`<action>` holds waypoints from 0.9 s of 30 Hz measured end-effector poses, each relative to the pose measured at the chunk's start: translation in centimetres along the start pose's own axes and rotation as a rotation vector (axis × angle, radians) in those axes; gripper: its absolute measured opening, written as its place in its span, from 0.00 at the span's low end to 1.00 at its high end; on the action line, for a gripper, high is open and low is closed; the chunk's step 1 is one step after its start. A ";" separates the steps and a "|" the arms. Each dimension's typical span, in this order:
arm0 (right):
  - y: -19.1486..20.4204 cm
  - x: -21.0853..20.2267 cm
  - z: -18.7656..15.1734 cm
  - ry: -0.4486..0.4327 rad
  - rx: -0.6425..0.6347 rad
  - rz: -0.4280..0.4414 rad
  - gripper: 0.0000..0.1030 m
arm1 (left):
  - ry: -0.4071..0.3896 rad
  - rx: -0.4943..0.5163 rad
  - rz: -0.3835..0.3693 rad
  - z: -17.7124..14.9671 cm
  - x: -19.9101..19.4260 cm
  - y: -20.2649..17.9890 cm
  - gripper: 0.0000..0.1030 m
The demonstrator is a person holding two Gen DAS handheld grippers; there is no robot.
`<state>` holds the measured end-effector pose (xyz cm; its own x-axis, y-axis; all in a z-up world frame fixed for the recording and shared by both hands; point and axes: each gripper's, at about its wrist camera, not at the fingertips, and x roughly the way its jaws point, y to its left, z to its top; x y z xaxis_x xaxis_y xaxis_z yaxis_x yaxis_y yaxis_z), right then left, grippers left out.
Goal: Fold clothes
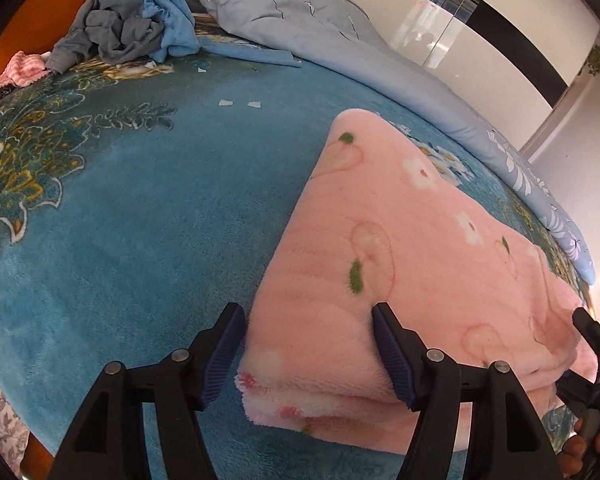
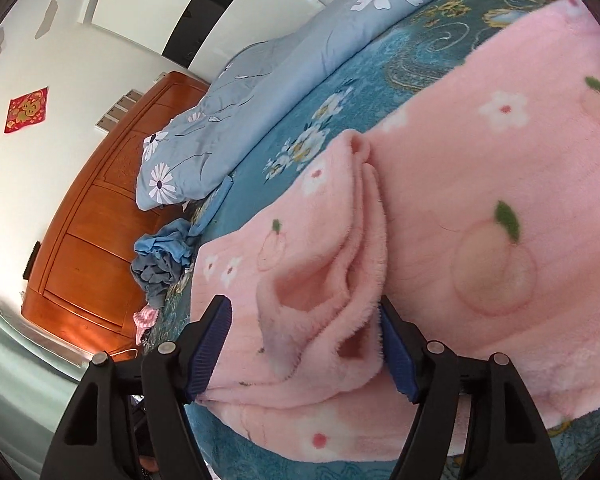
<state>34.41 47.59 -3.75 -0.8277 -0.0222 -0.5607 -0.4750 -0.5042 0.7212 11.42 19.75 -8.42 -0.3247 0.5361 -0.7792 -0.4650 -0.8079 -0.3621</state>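
Observation:
A pink fleece garment (image 1: 412, 264) with peach and flower prints lies folded on the blue floral bed blanket (image 1: 148, 216). My left gripper (image 1: 308, 320) is open, its jaws straddling the garment's near left corner; one finger (image 1: 392, 348) rests on the fleece. My right gripper (image 2: 304, 316) is open around bunched folds of the same garment (image 2: 480, 208) near its edge. The right gripper's body shows at the right edge of the left wrist view (image 1: 596, 352).
A pile of grey and light blue clothes (image 1: 128, 28) and a pink striped item (image 1: 20, 72) lie at the far end of the bed. A light blue daisy duvet (image 1: 300, 20) runs along the far side. A wooden headboard (image 2: 96, 240) stands behind.

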 end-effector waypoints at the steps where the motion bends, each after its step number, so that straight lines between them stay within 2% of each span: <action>1: 0.3 0.2 0.1 0.003 -0.004 -0.008 0.71 | -0.001 -0.004 -0.012 0.0 -0.1 0.2 0.67; 3: 1.1 0.5 0.1 -0.004 -0.005 -0.007 0.67 | -0.005 -0.022 -0.040 -0.1 -0.3 0.8 0.67; 4: 1.5 0.5 0.2 -0.010 -0.014 -0.010 0.54 | -0.005 -0.029 -0.050 -0.2 -0.4 1.1 0.67; 5: 2.1 0.4 0.4 -0.016 -0.033 -0.023 0.35 | -0.004 -0.032 -0.057 -0.2 -0.4 1.3 0.67; 7: 3.4 -0.2 0.9 -0.038 -0.091 -0.034 0.19 | 0.001 -0.028 -0.065 -0.2 -0.4 1.3 0.67; 8: 4.1 -0.9 1.0 -0.059 -0.130 -0.020 0.18 | 0.005 -0.024 -0.067 -0.2 -0.4 1.3 0.67; 11: 5.4 -3.2 0.7 -0.122 -0.243 0.036 0.18 | 0.007 -0.029 -0.084 0.0 -0.4 1.4 0.72; 13: 4.3 -2.9 0.1 -0.100 -0.261 -0.028 0.18 | 0.010 -0.038 -0.092 0.1 -0.3 1.6 0.72; 16: -0.5 -0.7 -0.7 0.017 -0.123 -0.103 0.18 | 0.014 -0.018 -0.074 0.2 -0.2 1.1 0.73; 17: -2.1 -0.3 -1.1 0.042 -0.071 -0.094 0.18 | 0.015 -0.010 -0.067 0.2 -0.1 1.0 0.73; 19: -3.4 -0.4 -1.4 0.031 -0.034 -0.044 0.18 | 0.019 0.001 -0.053 0.3 0.0 0.8 0.73; 21: -3.3 -1.1 -1.6 0.014 -0.038 -0.030 0.23 | 0.021 0.002 -0.041 0.4 0.0 0.8 0.73; 22: -3.3 -2.0 -1.7 -0.006 -0.044 -0.029 0.29 | 0.019 0.002 -0.036 0.3 -0.1 0.9 0.73; 23: -3.4 -3.6 -1.8 -0.044 -0.053 -0.033 0.37 | 0.011 0.001 -0.027 0.3 -0.4 0.9 0.73; 27: -4.4 -10.1 -2.5 -0.208 -0.067 -0.074 0.54 | -0.083 0.013 0.040 0.5 -2.6 0.2 0.72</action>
<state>45.58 47.86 -2.31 -0.8386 0.1916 -0.5099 -0.5213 -0.5541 0.6491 11.78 18.34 -6.18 -0.4099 0.5226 -0.7476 -0.4608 -0.8260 -0.3248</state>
